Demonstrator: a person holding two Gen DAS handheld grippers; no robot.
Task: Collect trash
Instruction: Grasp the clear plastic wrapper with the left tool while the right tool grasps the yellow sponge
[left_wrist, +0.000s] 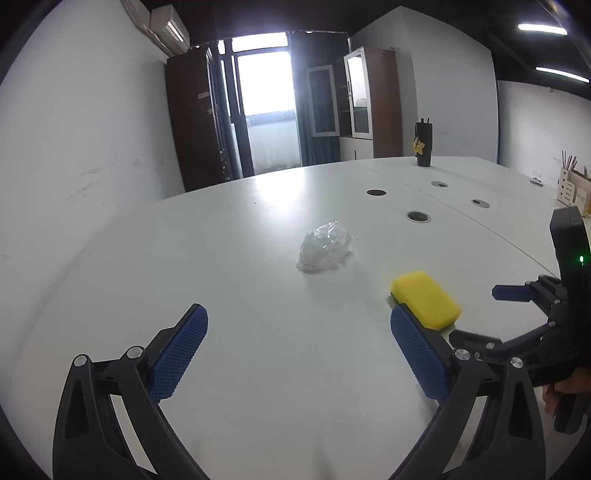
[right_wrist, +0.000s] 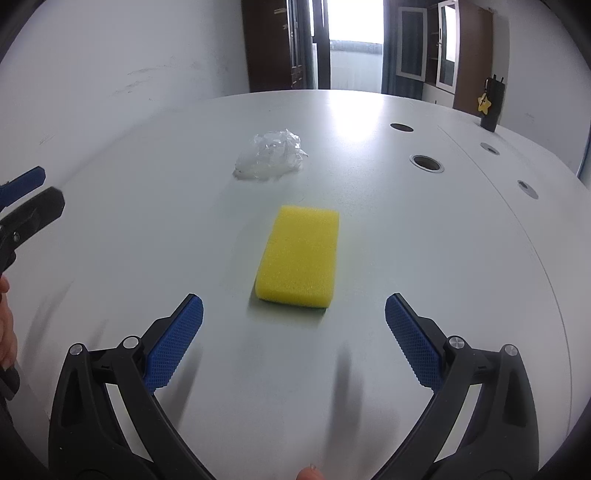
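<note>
Hovering above the white counter (right_wrist: 406, 229), both tools are being held wide open and empty, the left tool (left_wrist: 299, 325) aimed at the crumpled clear plastic wrap (left_wrist: 325, 247) and the right tool (right_wrist: 293, 314) lined up behind the yellow sponge (right_wrist: 301, 256). The approach step is judged to be in hand: the wrap, lying beyond the sponge and apart from it, is being targeted, and a forward reach and gentle closing are being called for. No trash bin is being shown; a dark tumbler (left_wrist: 423, 144) far off is of unknown content.
</note>
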